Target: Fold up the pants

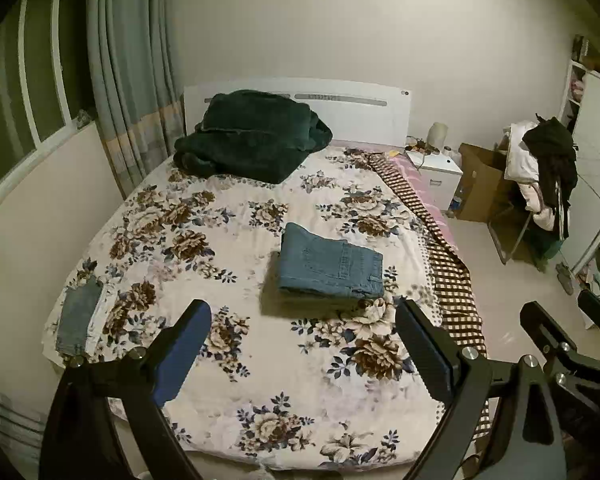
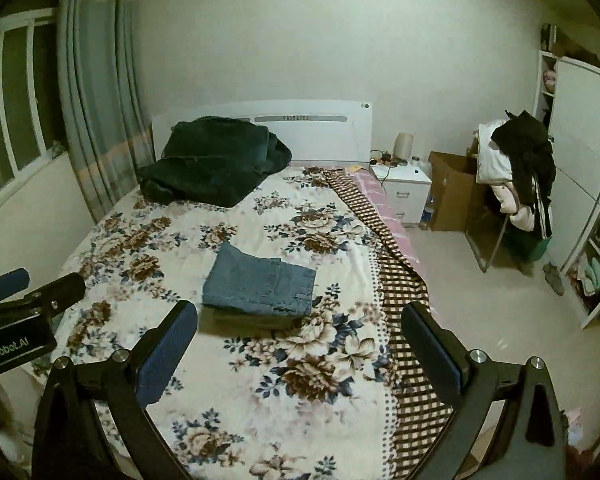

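Pants: the blue denim pants point(image 1: 330, 266) lie folded into a compact rectangle on the floral bed point(image 1: 260, 380), toward its middle, nearer the checked edge.
Left gripper: the left gripper point(image 1: 304, 344) is spread wide, holding nothing, raised over the near part of the bed, well apart from the pants.
Right gripper: the right gripper point(image 2: 300, 340) is likewise spread and empty, with the pants point(image 2: 260, 284) just beyond its fingertips in view.
Progress: judged from the tidy stack, folding looks finished or nearly so.
Risk: a further nudge or a one-sided pinch could slide the top layers and undo the fold; the soft bedding gives under pressure, so pressing down could skew the stack.
Risk, second: a gripper swung low could drag the sheet and shift the pants.
Count: one folded pair of pants; one smaller denim piece point(image 1: 78, 320) at the bed's left edge; one dark green blanket point(image 1: 248, 136) by the headboard; two grippers.
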Tool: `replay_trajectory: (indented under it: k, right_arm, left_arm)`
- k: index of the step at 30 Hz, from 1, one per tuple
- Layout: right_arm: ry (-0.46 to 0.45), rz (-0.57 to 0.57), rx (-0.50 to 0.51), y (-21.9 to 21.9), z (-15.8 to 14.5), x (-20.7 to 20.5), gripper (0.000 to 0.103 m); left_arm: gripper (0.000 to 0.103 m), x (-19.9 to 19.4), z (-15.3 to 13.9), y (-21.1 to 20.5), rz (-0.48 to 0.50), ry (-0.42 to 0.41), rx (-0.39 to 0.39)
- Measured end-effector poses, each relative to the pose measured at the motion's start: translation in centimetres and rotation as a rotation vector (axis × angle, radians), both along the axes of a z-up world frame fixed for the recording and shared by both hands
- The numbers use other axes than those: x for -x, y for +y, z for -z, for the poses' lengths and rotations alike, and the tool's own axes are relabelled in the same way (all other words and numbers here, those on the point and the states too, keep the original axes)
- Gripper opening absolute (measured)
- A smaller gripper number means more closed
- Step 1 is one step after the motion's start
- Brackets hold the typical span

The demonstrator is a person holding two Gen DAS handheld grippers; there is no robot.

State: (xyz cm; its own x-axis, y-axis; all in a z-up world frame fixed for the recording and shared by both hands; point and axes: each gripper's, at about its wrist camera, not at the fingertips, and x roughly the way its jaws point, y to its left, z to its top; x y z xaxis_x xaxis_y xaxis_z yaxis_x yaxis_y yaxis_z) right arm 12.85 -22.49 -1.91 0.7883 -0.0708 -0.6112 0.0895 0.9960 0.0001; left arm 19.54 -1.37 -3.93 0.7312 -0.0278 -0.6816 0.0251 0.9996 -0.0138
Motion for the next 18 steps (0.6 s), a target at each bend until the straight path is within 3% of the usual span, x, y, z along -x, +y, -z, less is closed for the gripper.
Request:
replay_trajectory:
  k: [2,5,18]
  right_arm:
    - [-0.01,0.002,0.002,0.3,-1.0,1.4,0.103]
    - [-0.015,0.008,0.002,0.6,-1.8,2.1,0.103]
    - [0.008,-0.006,0.004,1.1,-2.3,1.7,0.103]
  left_arm:
    - [0.094,0.8,-0.5,0.3,-0.002,-0.012,-0.001]
    - [0.103,1.8,-0.7,0.7,-0.005,-0.013,0.005]
    - [0.103,3.0,-0.5,1.7,-0.029,-0.01,-0.006]
